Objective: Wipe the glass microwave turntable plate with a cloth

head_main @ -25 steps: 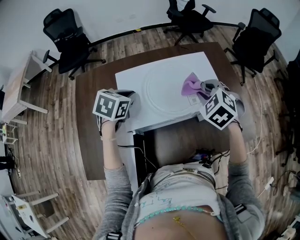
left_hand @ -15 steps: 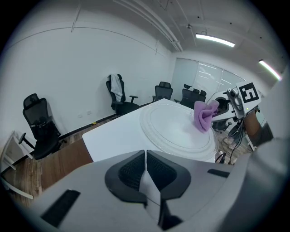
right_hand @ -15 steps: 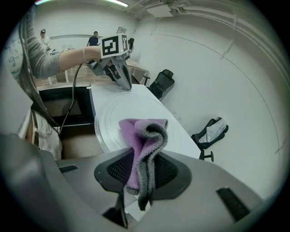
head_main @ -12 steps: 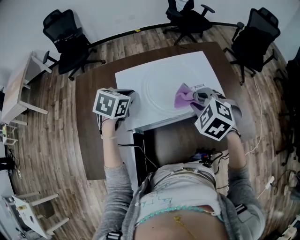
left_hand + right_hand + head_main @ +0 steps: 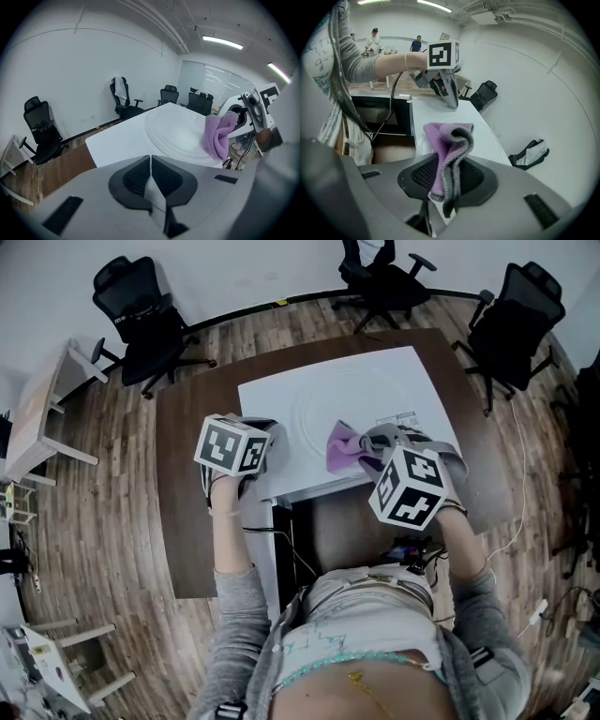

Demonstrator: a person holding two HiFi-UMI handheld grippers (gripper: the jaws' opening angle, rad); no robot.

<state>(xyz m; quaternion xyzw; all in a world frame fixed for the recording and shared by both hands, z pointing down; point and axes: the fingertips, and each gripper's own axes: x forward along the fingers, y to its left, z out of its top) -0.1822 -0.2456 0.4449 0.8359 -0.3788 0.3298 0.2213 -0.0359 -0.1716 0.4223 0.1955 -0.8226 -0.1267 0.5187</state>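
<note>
The clear glass turntable plate (image 5: 349, 407) lies on a white mat (image 5: 272, 395) on the brown table. My right gripper (image 5: 367, 454) is shut on a folded purple cloth (image 5: 340, 447), which rests on the plate's near rim. In the right gripper view the cloth (image 5: 449, 152) stands bunched between the pads, over the plate (image 5: 483, 136). My left gripper (image 5: 265, 448) sits at the mat's near left corner; its jaws (image 5: 150, 165) are shut, with a thin white strip of the mat's edge between them. The left gripper view shows the plate (image 5: 180, 133) and the cloth (image 5: 216, 137) to its right.
Black office chairs (image 5: 141, 315) (image 5: 380, 273) (image 5: 520, 320) stand around the brown table (image 5: 187, 484). A small side table (image 5: 37, 418) is at far left. A dark microwave (image 5: 370, 117) and cables (image 5: 412, 554) sit below the table's near edge. People (image 5: 375, 40) stand far off.
My right gripper has dragged the purple cloth across the plate, leftward and toward me, rolling a little. The left gripper has stayed put.
</note>
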